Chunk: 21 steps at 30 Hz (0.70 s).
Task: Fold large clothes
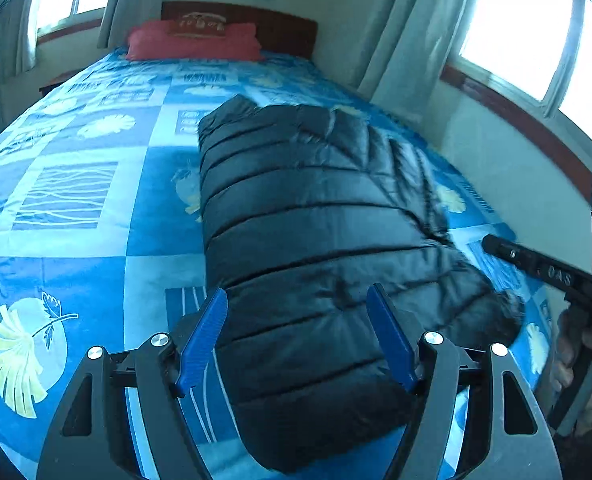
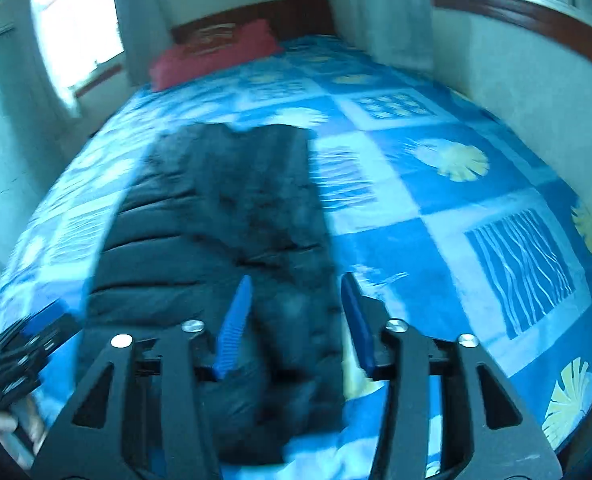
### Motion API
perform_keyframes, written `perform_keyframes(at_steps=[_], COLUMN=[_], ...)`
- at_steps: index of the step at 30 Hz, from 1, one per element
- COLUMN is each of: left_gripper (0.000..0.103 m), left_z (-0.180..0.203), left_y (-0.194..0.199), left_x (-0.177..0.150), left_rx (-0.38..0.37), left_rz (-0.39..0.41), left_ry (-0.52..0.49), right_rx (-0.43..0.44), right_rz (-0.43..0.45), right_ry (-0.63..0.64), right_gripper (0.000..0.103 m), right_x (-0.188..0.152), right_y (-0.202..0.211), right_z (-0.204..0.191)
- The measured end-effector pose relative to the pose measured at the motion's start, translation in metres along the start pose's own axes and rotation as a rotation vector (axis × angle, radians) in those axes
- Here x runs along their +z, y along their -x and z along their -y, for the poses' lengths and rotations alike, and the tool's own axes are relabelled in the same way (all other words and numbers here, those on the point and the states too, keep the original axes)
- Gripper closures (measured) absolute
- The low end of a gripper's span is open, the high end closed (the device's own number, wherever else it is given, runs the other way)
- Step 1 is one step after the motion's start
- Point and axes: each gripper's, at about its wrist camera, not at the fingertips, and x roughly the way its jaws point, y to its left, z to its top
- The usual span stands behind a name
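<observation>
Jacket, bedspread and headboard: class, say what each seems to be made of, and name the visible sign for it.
Jacket: probably nylon or polyester shell with padding; it is black, slightly glossy, with puffy stitched bands.
Bedspread: seemingly thin woven cloth, matte; printed blue squares and small creases show.
Headboard: likely wood, or a wood-look finish; reddish brown, stiff and flat.

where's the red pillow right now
The red pillow lies at the far end of the bed, against the wooden headboard. Both wrist views show it well beyond the black puffer jacket.
</observation>
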Motion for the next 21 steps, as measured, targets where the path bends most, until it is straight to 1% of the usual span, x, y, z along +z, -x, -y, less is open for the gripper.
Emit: perform_keyframes(at_steps=[2, 3, 4, 6, 8, 10, 14, 17, 19, 21], left_gripper=[0.033, 0.033, 0.033, 0.033, 0.033, 0.033, 0.033, 0.033, 0.033, 0.033], left_z=[0.001, 0.000, -0.001, -0.006, -0.004, 0.004, 0.009, 0.013, 0.013, 0.010], left_y=[-0.005, -0.010, -0.015, -0.033, -0.045, -0.054, -0.064, -0.055, -0.044, -0.031], left_x=[-0.002, -0.003, -0.005, -0.011, -0.015, -0.017, -0.020, -0.023, -0.022, -0.017], left_rx=[-0.022, -0.030, -0.039, -0.072, -0.065, -0.041, -0.013, -0.008, -0.018, -0.027], left_rz=[-0.026, -0.046, -0.065, -0.126, -0.144, -0.144, -0.139, -0.125, -0.125, -0.103], left_ry=[0.003, 0.014, 0.028, 0.076, 0.067, 0.023, -0.008, -0.036, -0.033, -0.027], right_rx=[0.019, 0.020, 0.010, -0.037, -0.033, -0.021, -0.019, -0.025, -0.026, -0.024], right_rz=[-0.032, -0.060, -0.075, -0.127, -0.154, -0.159, -0.160, -0.164, -0.171, -0.157], right_ry=[0.040, 0.059, 0.066, 0.077, 0.064, 0.042, 0.028, 0.031, 0.032, 0.038], right_gripper=[0.064, 0.067, 0.069, 0.069, 0.069, 0.068, 0.068, 0.068, 0.065, 0.065], right_x=[-0.008, -0.014, -0.018, -0.029, -0.039, -0.045, -0.046, -0.044, -0.040, -0.032], right_y=[-0.003, -0.009, -0.014, -0.035, -0.055, -0.068, -0.076, -0.068, -0.061, -0.042], right_z=[-0.008, -0.011, -0.012, -0.008, -0.002, 0.005, 0.008, 0.006, 0.005, 0.000])
